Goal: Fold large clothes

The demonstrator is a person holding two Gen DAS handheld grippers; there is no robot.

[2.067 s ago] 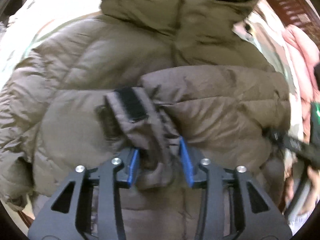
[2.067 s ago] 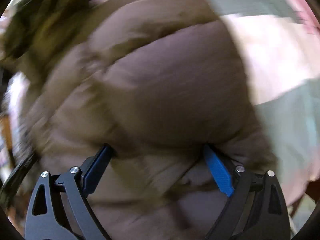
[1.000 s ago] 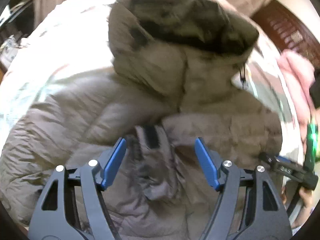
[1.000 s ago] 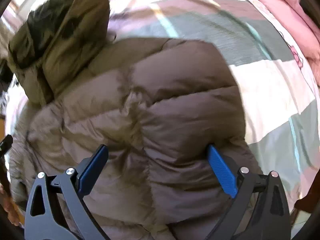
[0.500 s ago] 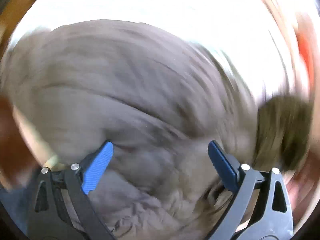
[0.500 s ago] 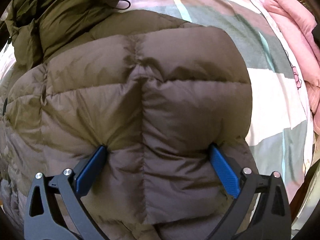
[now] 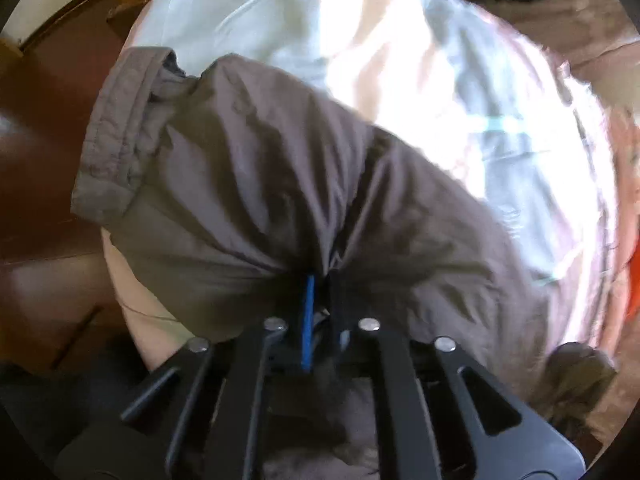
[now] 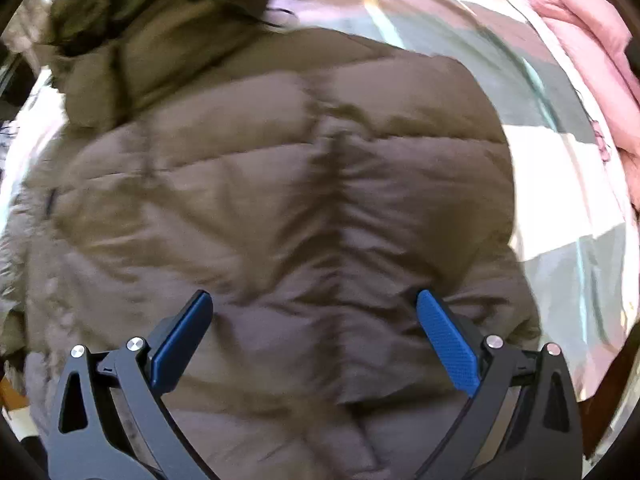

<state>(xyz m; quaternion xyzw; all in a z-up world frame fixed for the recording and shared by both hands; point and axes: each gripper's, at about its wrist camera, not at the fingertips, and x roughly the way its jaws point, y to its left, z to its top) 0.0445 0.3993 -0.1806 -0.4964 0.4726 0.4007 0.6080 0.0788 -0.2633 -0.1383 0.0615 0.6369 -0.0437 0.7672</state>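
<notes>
A brown quilted puffer jacket (image 8: pixel 304 200) lies on a bed, its hood (image 8: pixel 160 12) at the upper left of the right wrist view. My right gripper (image 8: pixel 314 332) is open, its blue pads (image 8: pixel 448 336) spread over the jacket's lower body, holding nothing. In the left wrist view my left gripper (image 7: pixel 320 304) is shut on a pinch of the jacket's fabric (image 7: pixel 280 184). The jacket's hem band (image 7: pixel 116 128) shows at the upper left.
The bed has a pale checked sheet (image 8: pixel 560 184) that also shows in the left wrist view (image 7: pixel 440 80). A pink quilt (image 8: pixel 592 40) is piled at the right. Dark wooden floor and furniture (image 7: pixel 44 128) lie left of the bed edge.
My left gripper let go of the sleeve cuff, opened, swung round to another edge of the jacket and has shut on its fabric. My right gripper has stayed open over the jacket.
</notes>
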